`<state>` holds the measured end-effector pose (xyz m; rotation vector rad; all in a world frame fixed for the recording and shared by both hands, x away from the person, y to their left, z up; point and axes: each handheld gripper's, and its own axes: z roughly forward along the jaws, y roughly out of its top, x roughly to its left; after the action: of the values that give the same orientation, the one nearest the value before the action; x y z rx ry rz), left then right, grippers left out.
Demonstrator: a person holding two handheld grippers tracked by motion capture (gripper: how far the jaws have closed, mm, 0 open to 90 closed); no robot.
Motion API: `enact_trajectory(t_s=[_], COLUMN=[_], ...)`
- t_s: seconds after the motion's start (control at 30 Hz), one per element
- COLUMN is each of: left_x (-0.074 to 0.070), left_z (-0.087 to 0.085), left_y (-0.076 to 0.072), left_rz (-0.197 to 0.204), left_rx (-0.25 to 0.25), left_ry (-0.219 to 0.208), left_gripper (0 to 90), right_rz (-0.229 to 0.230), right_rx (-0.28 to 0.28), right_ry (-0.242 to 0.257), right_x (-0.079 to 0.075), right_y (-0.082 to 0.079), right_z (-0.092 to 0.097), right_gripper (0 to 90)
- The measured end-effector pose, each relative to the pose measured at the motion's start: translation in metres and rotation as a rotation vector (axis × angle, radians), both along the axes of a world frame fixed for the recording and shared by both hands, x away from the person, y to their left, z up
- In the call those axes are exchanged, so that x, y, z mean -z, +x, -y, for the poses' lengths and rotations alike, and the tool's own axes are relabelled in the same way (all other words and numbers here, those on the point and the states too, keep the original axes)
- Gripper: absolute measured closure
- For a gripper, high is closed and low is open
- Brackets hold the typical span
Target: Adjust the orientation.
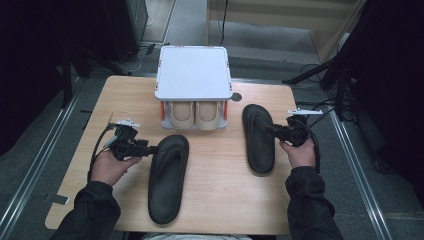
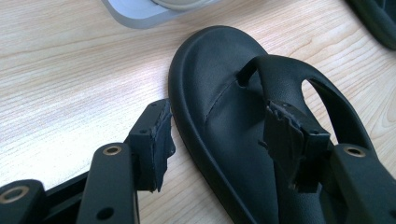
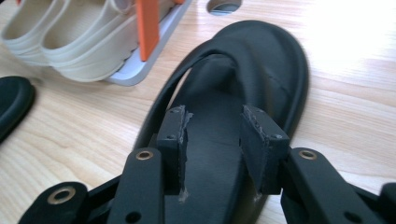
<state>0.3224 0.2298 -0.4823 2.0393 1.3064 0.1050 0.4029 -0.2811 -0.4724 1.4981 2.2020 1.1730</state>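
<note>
Both tongs stood parted over a black sandal each; the left tongs [image 1: 152,148] gaped wide across the edge of the left sandal [image 1: 168,176], one pad outside the sole on bare wood and the other by the strap inside (neither pad pressed on it, so far as the left gripper view showed); the right tongs [image 1: 270,129] stood partly open, their pads hanging over the footbed of the right sandal [image 1: 258,137] with nothing gripped between them.

After them, by size: the wooden table [image 1: 220,200] carried everything; the white shoe rack [image 1: 193,72] sat at its far middle, a flat lid on top and orange posts at the corners; beneath that lid lay a pair of beige shoes [image 1: 196,114], toes toward the person; the left sandal lay on the table in front of the rack and slightly left of it, its toe near the rack; the right sandal lay to the rack's right, well apart from its mate; a small round hole [image 1: 236,97] in the table showed just beside the rack's right corner.
</note>
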Motion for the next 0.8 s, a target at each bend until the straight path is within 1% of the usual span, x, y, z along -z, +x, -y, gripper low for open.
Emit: enact_trajectory(t_s=[0.1, 0.13, 0.2, 0.33, 0.5, 0.53, 0.67, 0.73, 0.8], left_x=[0.000, 0.000, 0.001, 0.001, 0.001, 0.001, 0.001, 0.001, 0.001], left_z=[0.000, -0.001, -0.003, -0.006, -0.011, -0.011, -0.014, -0.014, -0.015], left_y=[-0.001, -0.002, -0.004, -0.008, -0.013, -0.013, -0.016, -0.017, -0.018], left_rz=[0.001, 0.004, 0.003, 0.009, 0.011, 0.012, 0.013, 0.017, 0.014], left_rx=[-0.002, -0.006, -0.009, -0.023, -0.032, -0.035, -0.046, -0.052, -0.051], left_ry=[0.005, -0.002, -0.002, -0.007, -0.004, -0.004, -0.003, -0.004, -0.005], left_gripper=[42.1, 42.1, 42.1, 42.1, 42.1, 42.1, 42.1, 42.1, 42.1], right_rz=[-0.004, -0.007, -0.014, -0.035, -0.065, -0.070, -0.087, -0.103, -0.109], right_rx=[0.020, 0.026, 0.032, 0.040, 0.055, 0.056, 0.055, 0.066, 0.071], right_ry=[-0.002, -0.003, -0.007, -0.017, -0.043, -0.056, -0.060, -0.060, -0.065], right_x=[0.002, 0.003, 0.005, 0.010, 0.017, 0.019, 0.023, 0.025, 0.026], right_y=[0.003, 0.004, 0.007, 0.013, 0.021, 0.022, 0.027, 0.029, 0.030], right_z=[0.005, 0.007, 0.008, 0.007, 0.004, 0.003, 0.000, -0.002, -0.002], right_gripper=[62.1, 62.1, 61.9, 61.4, 61.5, 61.9, 63.9, 65.5, 68.0])
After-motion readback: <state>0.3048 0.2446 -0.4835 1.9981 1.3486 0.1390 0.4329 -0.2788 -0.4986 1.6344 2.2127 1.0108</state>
